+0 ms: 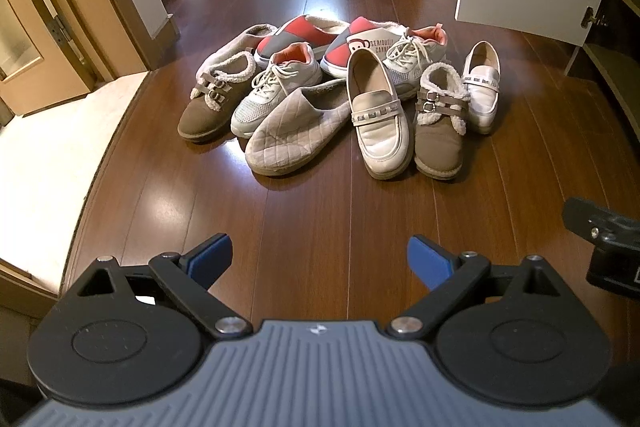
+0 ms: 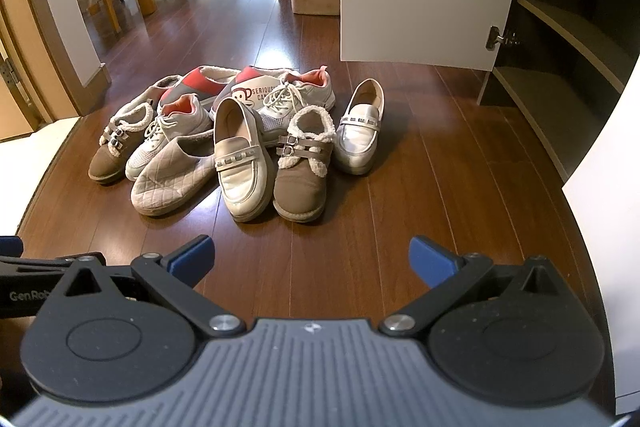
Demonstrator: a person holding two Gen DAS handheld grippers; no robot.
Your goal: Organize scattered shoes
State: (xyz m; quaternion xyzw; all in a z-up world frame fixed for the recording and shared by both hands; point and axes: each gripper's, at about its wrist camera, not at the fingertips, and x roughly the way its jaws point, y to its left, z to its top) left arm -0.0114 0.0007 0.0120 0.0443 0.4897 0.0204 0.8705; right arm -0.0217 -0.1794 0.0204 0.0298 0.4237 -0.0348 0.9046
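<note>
Left claw: jaws spread wide, nothing between them, held low over bare wooden floor. Right claw: same, wide apart and holding nothing. Both point at the shoes, with a stretch of floor between.

Shoes lie in one loose heap mid-floor, overlapping, pairs split up. Nearest row: quilted slipper, cream loafer, brown fleece-lined shoe. The second loafer sits at the right edge, its mate two places left. Second brown shoe at far left. Behind: two white lace-up sneakers and a pair of red and grey slippers.

Open cupboard with shelves stands to the right; its lowest shelves look bare from here.

Handling, as judged:
- All look light, single-claw loads.
- Slipper: soft, will fold. Pinch the heel wall.
- Loafers: stiffer, glossy, maybe slippery. Grip the side wall at the opening, one finger inside.
- Brown shoes: fleece collar compresses; close firmly there.
- Sneakers: heel collar or tongue; avoid laces, they would let the shoe swing.
- Lifting a lower shoe may drag its neighbours.
</note>
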